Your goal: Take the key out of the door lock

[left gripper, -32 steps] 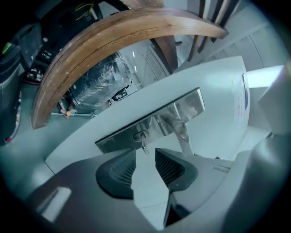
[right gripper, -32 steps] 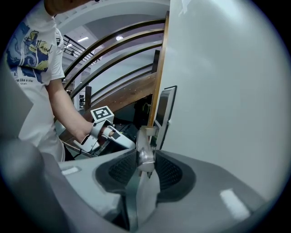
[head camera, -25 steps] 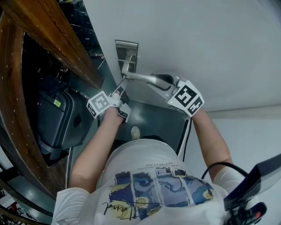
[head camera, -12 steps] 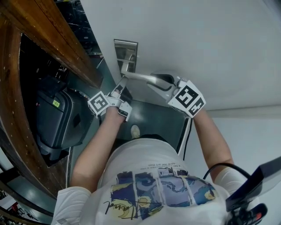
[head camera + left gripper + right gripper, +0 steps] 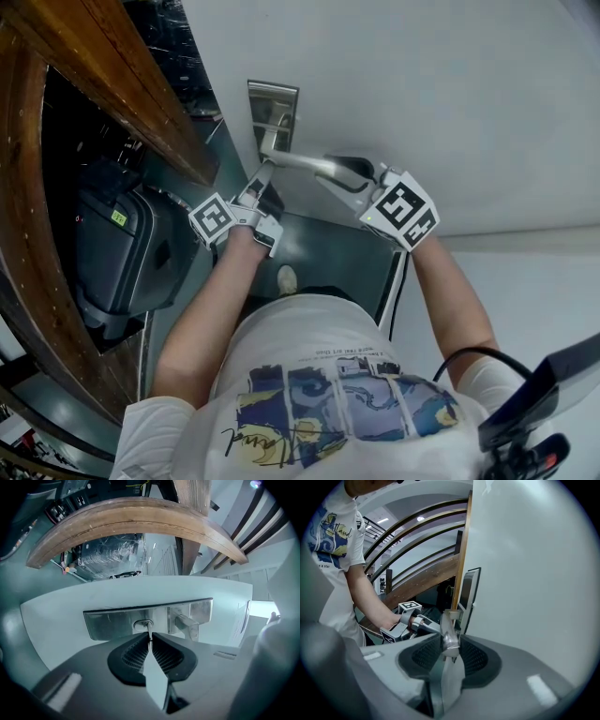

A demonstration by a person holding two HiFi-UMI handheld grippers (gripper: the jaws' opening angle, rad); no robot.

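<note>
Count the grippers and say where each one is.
2. The left gripper, jaws just closed on the key, is at the lock plate; the right gripper clamps the door handle. None seems hidden.

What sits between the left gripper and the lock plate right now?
Only the key: the left gripper view shows it running from the lock plate into the left gripper, whose jaws have just been closing and now pinch it.

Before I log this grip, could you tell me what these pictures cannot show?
The key: left gripper view shows only its edge; the left gripper, jaws just closed on it, covers it in head view.
End of the door handle: covered by right gripper in head view.
</note>
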